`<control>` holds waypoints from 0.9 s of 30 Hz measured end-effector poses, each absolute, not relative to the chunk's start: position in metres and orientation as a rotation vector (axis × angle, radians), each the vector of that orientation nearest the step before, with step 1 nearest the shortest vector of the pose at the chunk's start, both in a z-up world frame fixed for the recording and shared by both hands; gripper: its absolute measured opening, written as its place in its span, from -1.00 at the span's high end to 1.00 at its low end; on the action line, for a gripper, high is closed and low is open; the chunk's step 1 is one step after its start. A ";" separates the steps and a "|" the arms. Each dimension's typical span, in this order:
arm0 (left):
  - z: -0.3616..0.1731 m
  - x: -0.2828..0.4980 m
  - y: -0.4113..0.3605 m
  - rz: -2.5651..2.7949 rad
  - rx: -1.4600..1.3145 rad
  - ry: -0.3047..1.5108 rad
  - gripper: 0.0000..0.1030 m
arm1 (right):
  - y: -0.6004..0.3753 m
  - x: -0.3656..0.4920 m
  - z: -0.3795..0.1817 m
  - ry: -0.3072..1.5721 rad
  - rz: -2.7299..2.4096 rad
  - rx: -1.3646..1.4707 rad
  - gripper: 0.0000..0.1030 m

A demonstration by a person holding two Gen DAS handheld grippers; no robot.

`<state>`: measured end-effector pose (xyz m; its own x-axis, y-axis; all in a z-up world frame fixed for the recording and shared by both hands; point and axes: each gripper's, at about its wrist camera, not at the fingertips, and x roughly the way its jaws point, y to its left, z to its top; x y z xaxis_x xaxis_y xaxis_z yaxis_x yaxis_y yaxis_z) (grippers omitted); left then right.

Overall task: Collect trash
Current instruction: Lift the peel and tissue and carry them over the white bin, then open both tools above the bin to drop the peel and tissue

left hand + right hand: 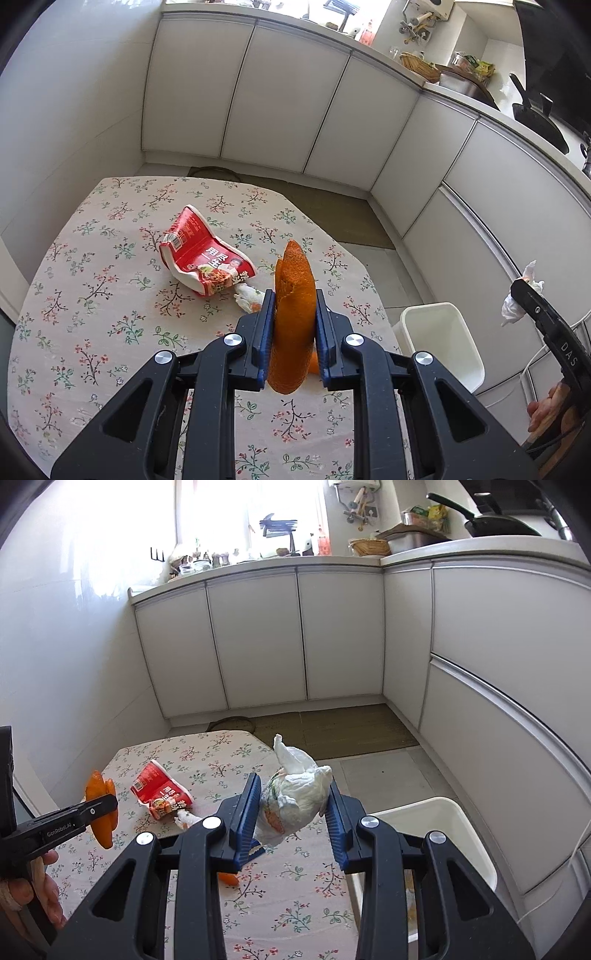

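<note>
The left tongs (294,325) are clamping a long orange peel (293,314) between their blue pads, the peel standing nearly upright and sticking out above and below the jaws, lifted clear of the bench (92,295) with its floral cloth. The right tongs (291,812) are squeezing a crumpled white tissue wad (295,794) with a printed scrap folded into it, the jaws pressing against both of its sides and a twisted tail of tissue poking up past the tips; it too is hanging above the cloth. A hand (33,893) is gripping the handle of the left tool at the lower left of the right wrist view. Just below the right tongs a small orange scrap (229,878) is lying on the cloth. A little farther out, a small white crumpled bit (248,297) is resting on the bench, touching the near end of a crushed red paper cup (203,254) that is lying on its side near the middle of the cloth. Off the right edge of the bench a white plastic bin (443,343) is standing on the floor with its mouth open upward, and some pale trash is showing in it. Beyond, white cabinet doors (258,638) are lining the corner under a cluttered counter (258,559), and a dark pan (502,526) is sitting at the far right.
</note>
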<state>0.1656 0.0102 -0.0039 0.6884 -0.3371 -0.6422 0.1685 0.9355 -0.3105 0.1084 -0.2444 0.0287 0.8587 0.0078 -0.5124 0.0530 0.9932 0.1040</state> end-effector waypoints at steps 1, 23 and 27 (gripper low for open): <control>-0.004 0.165 0.007 -0.288 -0.230 0.763 0.63 | -0.250 0.107 0.029 0.536 -0.032 0.120 0.34; -0.015 0.156 -0.093 -0.403 -0.063 0.780 0.63 | -0.382 0.078 0.009 0.559 -0.344 0.243 -0.49; -0.014 0.156 -0.124 -0.454 -0.071 0.783 0.63 | -0.396 0.069 0.010 0.539 -0.407 0.242 -0.69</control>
